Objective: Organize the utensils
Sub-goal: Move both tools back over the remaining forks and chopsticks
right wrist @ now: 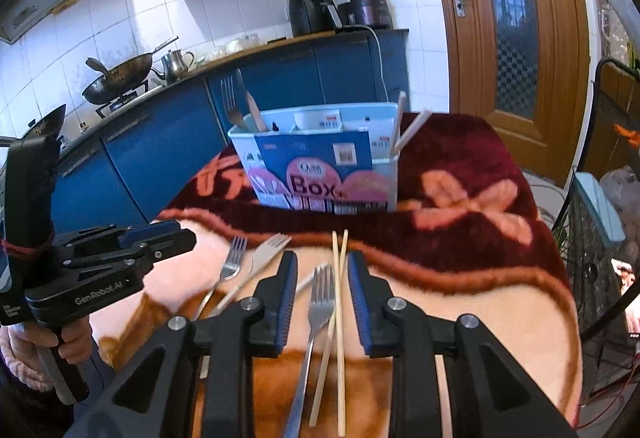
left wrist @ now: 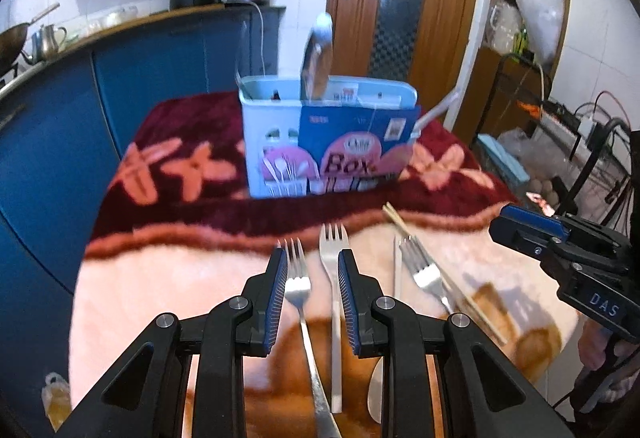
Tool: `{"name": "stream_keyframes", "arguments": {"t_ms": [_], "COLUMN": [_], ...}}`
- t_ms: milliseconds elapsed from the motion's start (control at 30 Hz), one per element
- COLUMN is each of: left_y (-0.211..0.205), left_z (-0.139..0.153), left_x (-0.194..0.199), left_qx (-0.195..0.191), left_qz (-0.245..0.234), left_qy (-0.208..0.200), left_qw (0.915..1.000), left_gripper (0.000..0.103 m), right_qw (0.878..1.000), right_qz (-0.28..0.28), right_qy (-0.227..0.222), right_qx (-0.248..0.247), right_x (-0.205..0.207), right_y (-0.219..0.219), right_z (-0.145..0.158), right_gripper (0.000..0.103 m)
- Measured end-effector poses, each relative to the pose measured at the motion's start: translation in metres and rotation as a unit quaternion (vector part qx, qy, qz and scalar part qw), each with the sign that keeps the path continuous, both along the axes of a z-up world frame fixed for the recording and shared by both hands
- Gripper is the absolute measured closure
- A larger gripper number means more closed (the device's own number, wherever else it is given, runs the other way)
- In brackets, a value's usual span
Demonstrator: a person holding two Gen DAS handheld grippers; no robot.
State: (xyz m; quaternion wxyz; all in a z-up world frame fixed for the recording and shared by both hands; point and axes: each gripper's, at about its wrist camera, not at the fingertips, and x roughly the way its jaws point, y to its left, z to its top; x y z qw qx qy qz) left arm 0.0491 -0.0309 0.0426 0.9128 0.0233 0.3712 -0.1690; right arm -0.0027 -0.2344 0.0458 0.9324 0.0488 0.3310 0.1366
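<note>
A light blue utensil box (left wrist: 280, 142) with a "Box" label stands on the blanket-covered table; it also shows in the right wrist view (right wrist: 320, 166). It holds a fork, chopsticks and other utensils. My left gripper (left wrist: 313, 258) is open above two forks (left wrist: 298, 278) (left wrist: 333, 250) lying between its fingers. A third fork (left wrist: 424, 270) and chopsticks (left wrist: 400, 226) lie to its right. My right gripper (right wrist: 322, 262) is open over a fork (right wrist: 322, 294) and a pair of chopsticks (right wrist: 339, 278). Two more forks (right wrist: 234, 254) (right wrist: 268, 250) lie to its left.
The table wears a maroon and pink floral blanket (right wrist: 480, 198). Blue kitchen cabinets (right wrist: 160, 142) stand behind, with a wok (right wrist: 120, 78) and a kettle (right wrist: 176, 62) on the counter. A wooden door (right wrist: 504, 14) is at the right. A black wire rack (right wrist: 600, 238) stands beside the table.
</note>
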Motion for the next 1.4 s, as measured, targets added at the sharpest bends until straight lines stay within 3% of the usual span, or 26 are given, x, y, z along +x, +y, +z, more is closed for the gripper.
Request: {"name": "stream_keyframes", "arguments": {"t_ms": [567, 867, 1133, 1233, 1300, 1400], "left_y": [-0.033, -0.037, -0.05, -0.05, -0.047, -0.041], "left_z": [-0.044, -0.054, -0.056, -0.056, -0.056, -0.056], "left_x": [0.028, 0.05, 0.06, 0.06, 0.06, 0.06], "left_qx": [0.022, 0.011, 0.039, 0.043, 0.037, 0.012], "left_qz": [-0.018, -0.022, -0.033, -0.03, -0.027, -0.022], "left_qy": [0.098, 0.15, 0.163, 0.157, 0.154, 0.151], "left_qw": [0.9947, 0.9884, 0.9853, 0.9861, 0.987, 0.9883], "left_gripper": [0.077, 0.077, 0.077, 0.084, 0.089, 0.09], "right_qw": [0.999, 0.999, 0.998, 0.998, 0.998, 0.998], "right_qz": [-0.015, -0.019, -0.019, -0.019, -0.018, -0.019], "right_qy": [0.039, 0.048, 0.053, 0.057, 0.057, 0.056], "right_qx": [0.008, 0.015, 0.023, 0.024, 0.024, 0.024], "right_x": [0.006, 0.009, 0.011, 0.011, 0.01, 0.009], "right_y": [-0.018, -0.026, -0.029, -0.028, -0.028, -0.027], "right_z": [-0.03, -0.039, -0.044, -0.046, -0.046, -0.045], "right_gripper": [0.071, 0.071, 0.071, 0.071, 0.071, 0.071]}}
